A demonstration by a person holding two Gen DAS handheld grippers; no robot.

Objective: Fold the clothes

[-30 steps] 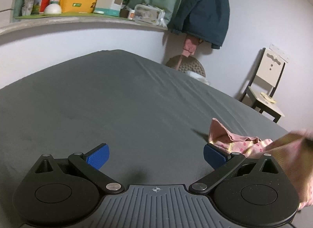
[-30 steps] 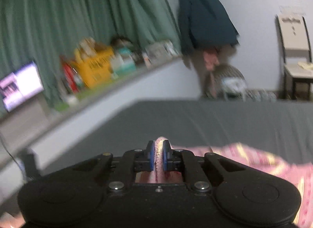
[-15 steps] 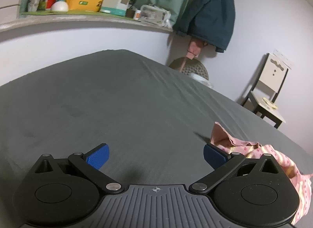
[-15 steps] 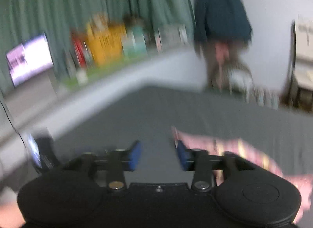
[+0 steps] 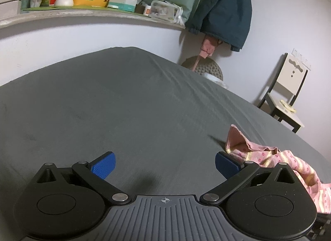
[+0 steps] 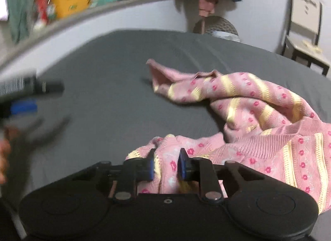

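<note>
A pink knit garment (image 6: 258, 112) with yellow stripes and red dots lies crumpled on the grey bed sheet (image 6: 107, 75). One sleeve end points toward the far side. My right gripper (image 6: 166, 167) hovers low over the near fold, its blue pads partly apart with cloth between them, not pinched. In the left wrist view the garment (image 5: 269, 154) lies at the lower right. My left gripper (image 5: 164, 163) is wide open and empty above bare sheet, its right pad beside the sleeve end. The left gripper shows blurred at the left edge of the right wrist view (image 6: 24, 96).
A wall ledge (image 5: 82, 11) behind the bed carries a yellow box, bottles and cartons. A dark coat (image 5: 225, 9) hangs at the corner above a round woven stool (image 5: 204, 69). A chair (image 5: 285, 94) stands beyond the bed's far right edge.
My right gripper opened and let go of the garment, which dropped onto the sheet. It then dipped down over the near fold with pads narrowing. My left gripper stayed open and nearly still.
</note>
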